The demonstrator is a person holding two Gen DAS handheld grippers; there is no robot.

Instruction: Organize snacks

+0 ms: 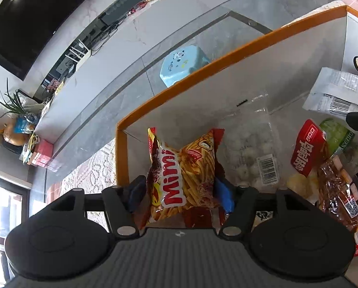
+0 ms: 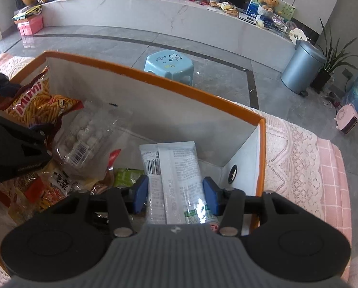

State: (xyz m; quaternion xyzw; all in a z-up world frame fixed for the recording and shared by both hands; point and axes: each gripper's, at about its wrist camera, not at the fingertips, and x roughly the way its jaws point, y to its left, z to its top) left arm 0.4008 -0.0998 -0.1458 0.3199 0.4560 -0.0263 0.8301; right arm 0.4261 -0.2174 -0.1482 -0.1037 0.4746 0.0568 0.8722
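A white box with an orange rim (image 1: 227,56) (image 2: 203,91) holds several snacks. A red and yellow Mimi fries bag (image 1: 193,168) (image 2: 34,105) stands in its left end, between the blue pads of my left gripper (image 1: 181,196). The pads sit close beside the bag without squeezing it. My right gripper (image 2: 175,192) is shut on a white and green packet (image 2: 176,175) (image 1: 335,93), held tilted over the box's right end. A clear bag of white balls (image 1: 248,151) (image 2: 87,134) lies in the middle. A red packet (image 1: 308,151) and a brown one (image 1: 335,196) lie nearer me.
The box stands on a surface covered with white lace over pink cloth (image 2: 299,163). Beyond it on the grey floor are a light blue stool (image 2: 169,64), a metal bin (image 2: 301,67) and a small pink heater (image 2: 347,117). A long white counter runs behind.
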